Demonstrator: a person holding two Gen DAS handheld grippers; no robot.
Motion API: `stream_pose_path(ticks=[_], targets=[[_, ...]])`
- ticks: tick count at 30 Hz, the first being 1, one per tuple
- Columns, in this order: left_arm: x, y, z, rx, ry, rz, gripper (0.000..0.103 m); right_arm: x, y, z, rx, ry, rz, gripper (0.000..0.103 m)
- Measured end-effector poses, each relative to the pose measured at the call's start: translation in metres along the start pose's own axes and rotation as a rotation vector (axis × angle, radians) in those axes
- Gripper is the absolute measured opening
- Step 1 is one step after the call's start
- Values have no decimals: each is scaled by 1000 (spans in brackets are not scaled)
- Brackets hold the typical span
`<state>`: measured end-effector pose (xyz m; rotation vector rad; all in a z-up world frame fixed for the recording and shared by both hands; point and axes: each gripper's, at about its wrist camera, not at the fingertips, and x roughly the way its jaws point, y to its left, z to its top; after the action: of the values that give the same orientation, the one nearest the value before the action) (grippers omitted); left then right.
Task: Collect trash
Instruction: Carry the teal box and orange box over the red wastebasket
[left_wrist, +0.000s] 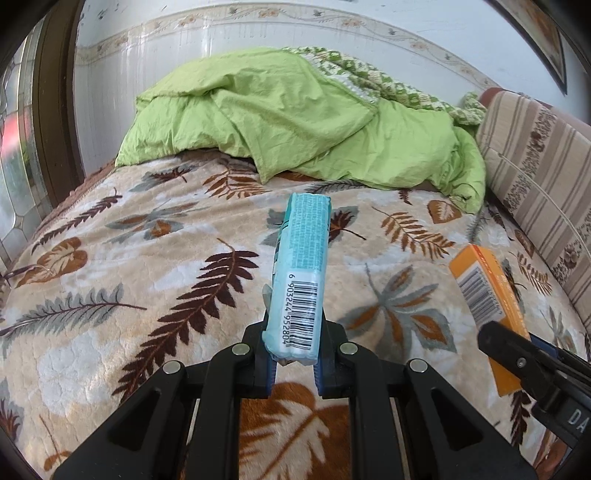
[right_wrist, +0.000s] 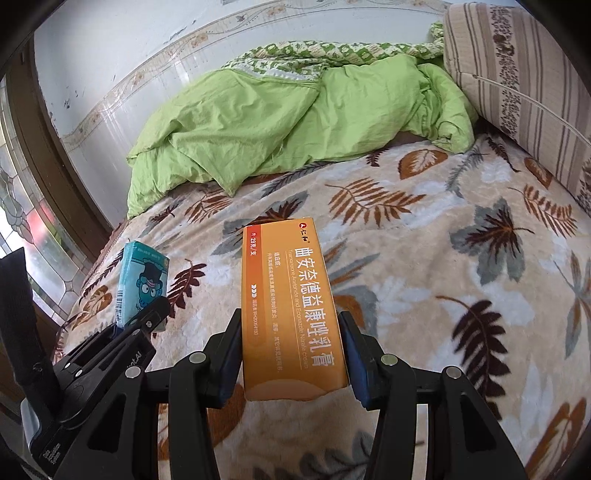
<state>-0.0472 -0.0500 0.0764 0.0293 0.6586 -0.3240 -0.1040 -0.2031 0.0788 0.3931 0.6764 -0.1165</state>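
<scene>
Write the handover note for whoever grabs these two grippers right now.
Left gripper: shut on the blue tissue pack, held clear above the leaf-print blanket.
Right gripper: shut on the orange medicine box, also lifted off the bed.
Done: both pieces of trash picked up.
Left: carry both to a bin; none shows in either view. No other trash is visible on the blanket; the green quilt may hide some.

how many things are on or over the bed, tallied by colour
Blue: 1, the tissue pack held in the left tongs
Orange: 1, the box held in the right tongs
Green: 1, the quilt
Striped beige: 1, the cushion
Total: 4
</scene>
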Motion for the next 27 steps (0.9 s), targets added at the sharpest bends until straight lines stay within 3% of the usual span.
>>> stream_pose_path(ticks=[5,15,27], targets=[[-21,-9,-8,30,-18,-2,15,-31,-13,-16,10,-22,-17,53],[-72,-36,-34,105,-12,-79,15,-96,-42,-48,27,-21,-31,53],[-130,-59,-41,162,-60,-137,15,-155,-44,-51,64,-76,13,53]])
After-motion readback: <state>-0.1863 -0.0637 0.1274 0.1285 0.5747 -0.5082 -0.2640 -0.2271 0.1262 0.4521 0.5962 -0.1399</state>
